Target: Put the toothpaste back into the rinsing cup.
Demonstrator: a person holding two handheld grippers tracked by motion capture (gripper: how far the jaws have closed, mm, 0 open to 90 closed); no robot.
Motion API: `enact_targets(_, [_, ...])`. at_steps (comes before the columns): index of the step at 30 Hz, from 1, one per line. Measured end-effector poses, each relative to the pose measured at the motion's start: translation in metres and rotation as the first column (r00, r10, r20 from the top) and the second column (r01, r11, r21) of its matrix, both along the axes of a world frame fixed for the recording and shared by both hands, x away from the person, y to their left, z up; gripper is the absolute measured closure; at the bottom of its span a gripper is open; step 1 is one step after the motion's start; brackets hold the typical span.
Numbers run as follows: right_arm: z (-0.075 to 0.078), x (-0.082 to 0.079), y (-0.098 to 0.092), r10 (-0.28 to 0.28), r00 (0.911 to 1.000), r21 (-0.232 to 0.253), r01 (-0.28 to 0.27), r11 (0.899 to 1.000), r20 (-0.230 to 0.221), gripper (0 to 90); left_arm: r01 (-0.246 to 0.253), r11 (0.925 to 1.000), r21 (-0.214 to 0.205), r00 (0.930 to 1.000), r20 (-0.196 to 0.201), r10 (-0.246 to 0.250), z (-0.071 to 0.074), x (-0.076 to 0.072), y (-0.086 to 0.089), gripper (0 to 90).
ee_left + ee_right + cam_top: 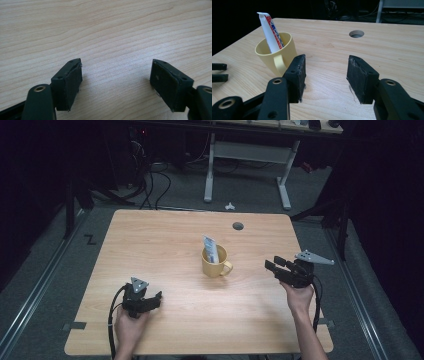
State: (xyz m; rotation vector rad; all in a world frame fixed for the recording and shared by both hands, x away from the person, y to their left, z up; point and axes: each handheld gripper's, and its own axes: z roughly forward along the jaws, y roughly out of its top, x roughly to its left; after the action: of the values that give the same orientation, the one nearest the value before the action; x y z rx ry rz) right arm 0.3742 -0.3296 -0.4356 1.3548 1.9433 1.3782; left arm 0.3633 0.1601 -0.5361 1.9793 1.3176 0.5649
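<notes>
At table centre: yellow mug upright on wooden table, handle turned toward right side, toothpaste tube standing tilted inside, crimped end poking above rim. Well apart from both grippers.

Risk, as judged: tube leaning loose against mug wall, so a glancing touch from right gripper could tip or spin it; push on handle could slide or topple mug, since nothing steadies it. Jaw gap maybe too wide for the flat tube unless squared to its broad faces.

Pose: right gripper held above tabletop at right, pointing roughly level toward mug, jaws apart, nothing btwn them; hand gripping from behind, forearm in from bottom edge. Left gripper low near front-left edge, angled down at bare wood, jaws spread wide, empty.
</notes>
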Motion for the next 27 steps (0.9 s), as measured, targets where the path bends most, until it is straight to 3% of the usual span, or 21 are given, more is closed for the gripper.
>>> enact_targets(27, [-0.027, -0.006, -0.005, -0.014, 0.9988, 0.005, 0.014, 1.000, -0.047, 51.8, -0.001, 1.0000, 0.000, 1.0000, 0.001, 0.001, 0.000, 0.000, 0.000, 26.1])
